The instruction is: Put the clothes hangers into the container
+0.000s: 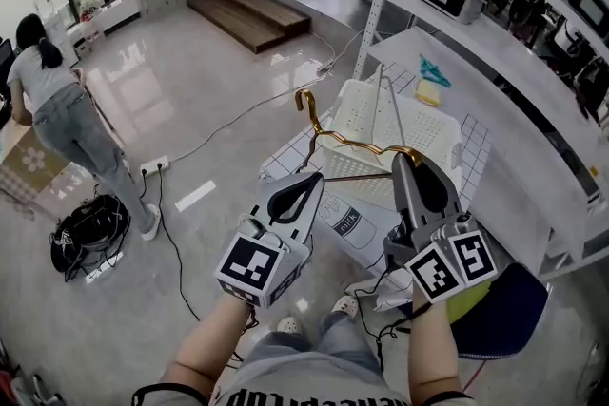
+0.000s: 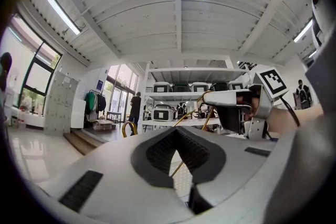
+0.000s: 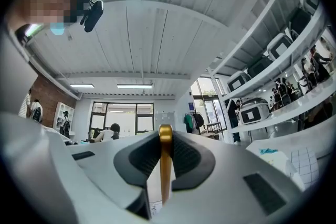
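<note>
Beside white shelving (image 1: 495, 52), you hold the gold clothes hanger (image 1: 357, 145) in the air just above the white basket (image 1: 433, 138), not yet in it. Your right gripper (image 1: 404, 162) clamps one shoulder and your left gripper (image 1: 316, 176) pinches the other end, probably to keep it level for lowering.

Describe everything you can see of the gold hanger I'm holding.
The gold hanger looks like shiny metal, with a curved hook at its left end, wavy shoulders and a thin straight bottom bar. It is held in the air and, in the head view, is seen against the white basket. The right tool clamps its right shoulder, and the left tool pinches its left corner. Nothing else touches it.
</note>
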